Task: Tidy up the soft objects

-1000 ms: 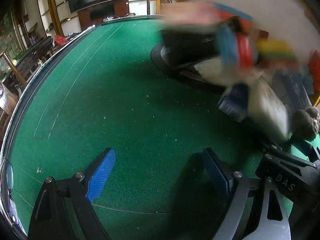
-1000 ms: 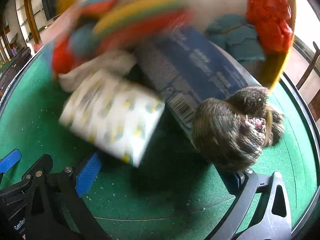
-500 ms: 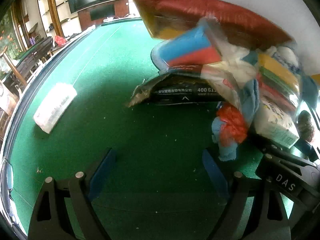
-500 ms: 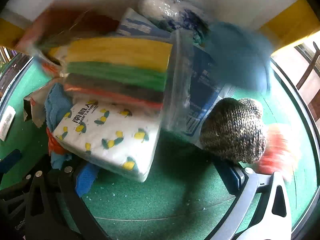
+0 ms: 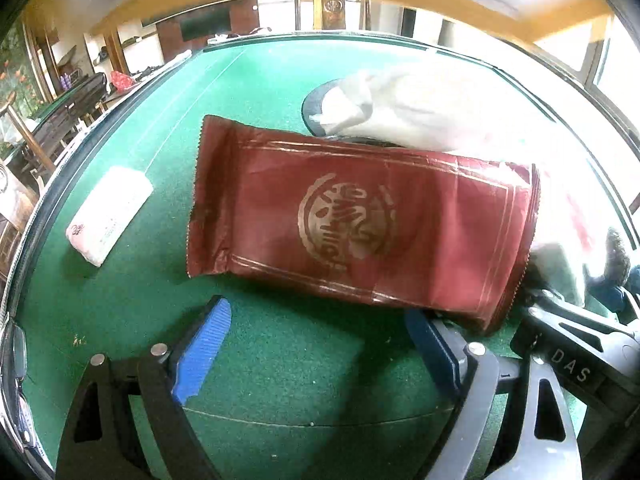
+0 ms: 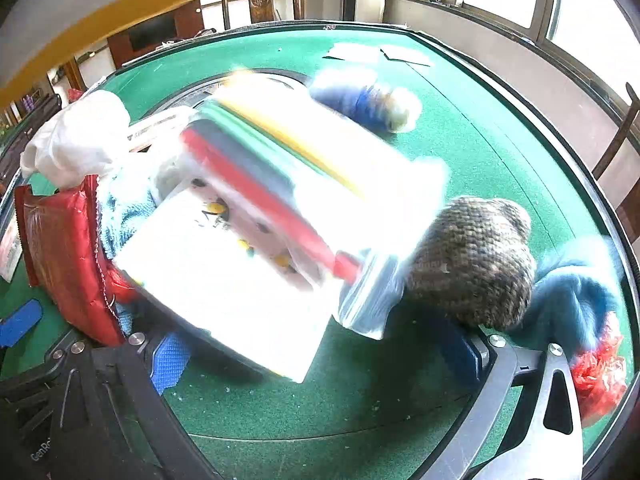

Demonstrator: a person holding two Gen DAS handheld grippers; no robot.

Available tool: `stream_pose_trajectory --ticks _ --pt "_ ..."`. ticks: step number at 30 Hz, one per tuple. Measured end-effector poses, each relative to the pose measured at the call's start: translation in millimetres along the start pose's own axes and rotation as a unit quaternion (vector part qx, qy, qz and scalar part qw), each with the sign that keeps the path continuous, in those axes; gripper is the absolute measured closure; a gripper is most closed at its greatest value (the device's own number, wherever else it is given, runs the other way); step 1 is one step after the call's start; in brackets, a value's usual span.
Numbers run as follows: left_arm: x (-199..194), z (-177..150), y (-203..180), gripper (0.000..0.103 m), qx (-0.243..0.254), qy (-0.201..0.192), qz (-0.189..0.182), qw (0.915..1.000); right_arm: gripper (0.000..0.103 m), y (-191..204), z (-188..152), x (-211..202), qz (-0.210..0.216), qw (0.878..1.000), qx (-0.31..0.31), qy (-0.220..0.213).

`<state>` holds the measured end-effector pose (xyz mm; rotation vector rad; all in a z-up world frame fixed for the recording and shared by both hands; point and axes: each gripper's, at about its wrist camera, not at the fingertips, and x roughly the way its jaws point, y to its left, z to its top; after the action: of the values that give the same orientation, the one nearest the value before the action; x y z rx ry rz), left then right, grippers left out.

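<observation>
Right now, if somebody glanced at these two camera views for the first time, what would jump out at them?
In the left wrist view, a dark red foil packet with a gold round emblem lies across the green felt table, just ahead of the open left gripper. In the right wrist view, a blurred bag of coloured cloths sits on a white tissue pack, with a brown knitted hat to the right.

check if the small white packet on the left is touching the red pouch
Apart. The left wrist view shows the white packet lying alone on the green table, with a clear strip of bare felt between it and the red pouch.
</observation>
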<state>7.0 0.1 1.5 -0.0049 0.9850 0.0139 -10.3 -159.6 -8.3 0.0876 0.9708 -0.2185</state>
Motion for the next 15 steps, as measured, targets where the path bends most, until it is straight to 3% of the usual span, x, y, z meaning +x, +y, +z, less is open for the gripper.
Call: stream_pose_trajectory --ticks 15 --pt "0.6 -2.5 0.2 0.014 -0.001 0.0 -0.004 1.0 0.0 1.0 1.1 0.3 0.0 1.0 0.0 0.0"
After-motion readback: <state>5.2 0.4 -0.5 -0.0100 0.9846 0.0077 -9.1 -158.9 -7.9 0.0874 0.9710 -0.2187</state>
